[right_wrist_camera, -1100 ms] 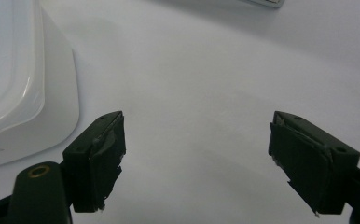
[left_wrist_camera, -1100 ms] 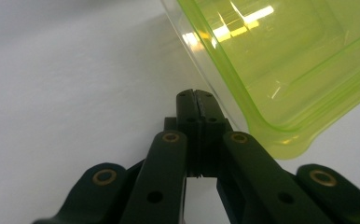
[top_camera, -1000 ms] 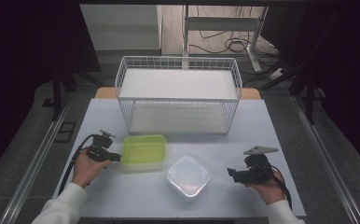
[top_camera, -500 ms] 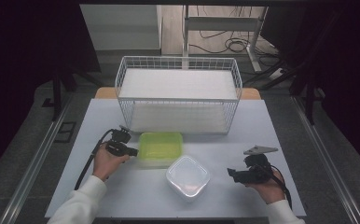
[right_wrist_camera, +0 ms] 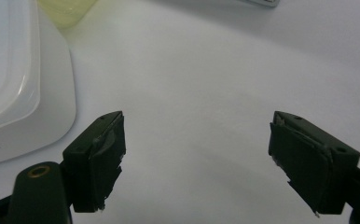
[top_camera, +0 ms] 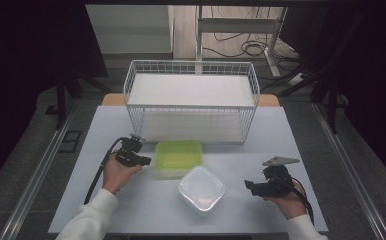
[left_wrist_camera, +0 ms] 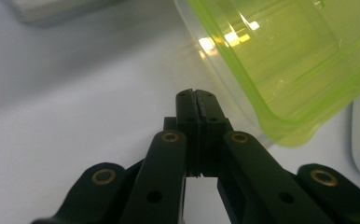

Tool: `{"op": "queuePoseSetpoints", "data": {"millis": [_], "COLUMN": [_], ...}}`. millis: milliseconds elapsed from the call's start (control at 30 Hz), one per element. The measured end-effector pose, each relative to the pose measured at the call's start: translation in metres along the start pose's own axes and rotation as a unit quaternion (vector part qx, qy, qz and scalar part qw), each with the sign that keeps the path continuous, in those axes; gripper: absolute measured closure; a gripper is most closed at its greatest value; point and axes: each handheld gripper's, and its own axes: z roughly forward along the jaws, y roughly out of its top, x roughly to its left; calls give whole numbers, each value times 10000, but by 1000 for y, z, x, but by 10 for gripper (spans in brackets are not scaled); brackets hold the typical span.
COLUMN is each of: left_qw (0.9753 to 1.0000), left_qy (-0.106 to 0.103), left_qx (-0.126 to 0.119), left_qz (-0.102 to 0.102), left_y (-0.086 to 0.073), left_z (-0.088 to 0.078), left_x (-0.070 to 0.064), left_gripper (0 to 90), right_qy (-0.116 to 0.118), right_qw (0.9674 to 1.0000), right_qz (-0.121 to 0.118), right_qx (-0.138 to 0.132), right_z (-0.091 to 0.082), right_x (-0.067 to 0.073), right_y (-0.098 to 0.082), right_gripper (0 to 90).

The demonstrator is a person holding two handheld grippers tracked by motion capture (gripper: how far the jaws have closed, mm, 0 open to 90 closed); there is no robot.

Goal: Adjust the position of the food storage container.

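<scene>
Closed left gripper [top_camera: 145,161] nudging the green container [top_camera: 178,156], centre frame.
Its empty tip could slip past the rim; right gripper [top_camera: 250,185] gapes, empty, beside the clear container [top_camera: 201,189].

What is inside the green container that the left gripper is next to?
Nothing shows inside the green container: through its translucent walls come light glints and the table. The far corner by the clear container is too blurred to check.
</scene>
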Motion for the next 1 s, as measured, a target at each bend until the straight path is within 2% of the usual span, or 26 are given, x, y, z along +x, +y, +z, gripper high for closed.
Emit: {"op": "queuePoseSetpoints", "data": {"millis": [100, 133, 167, 300, 333, 400, 600, 700, 867, 1000], "left_qw": [9996, 9992, 9988, 9965, 9967, 9962, 9933, 9931, 9932, 9921], "left_qy": [24, -42, -125, -181, -221, -222, -195, -189, -266, -284], "left_qx": [-283, -386, -466, -802, -777, -838, -1125, -1136, -1094, -1155], "left_qz": [-18, -36, -76, -166, -122, -95, -189, -232, -298, -401], "left_y": [-7, -10, -12, -22, -23, -24, -29, -33, -39, -40], "left_z": [-16, -22, -26, -42, -44, -48, -61, -63, -63, -66], "left_x": [-1, -1, -2, -8, -10, -11, -7, -4, -4, -3], "left_gripper": [858, 819, 771, 564, 539, 424, 327, 298, 287, 274], "right_qy": [16, 10, 5, 28, 33, 52, 97, 147, 349, 471], "right_qw": [10000, 10000, 10000, 10000, 10000, 9999, 9996, 9991, 9967, 9951], "right_qz": [8, 14, 17, 16, 22, 43, 85, 92, 269, 350], "right_qx": [-36, -43, -55, -63, -69, -92, -258, -384, -678, -798], "right_z": [-1, -2, -1, -2, -2, -1, -2, -4, -9, -11], "right_x": [0, 0, 0, 1, 1, 1, 0, -1, -2, -1], "right_y": [0, 1, 1, 2, 2, 4, 8, 10, 19, 23], "right_gripper": [188, 188, 188, 188, 188, 188, 188, 188, 182, 181]}}
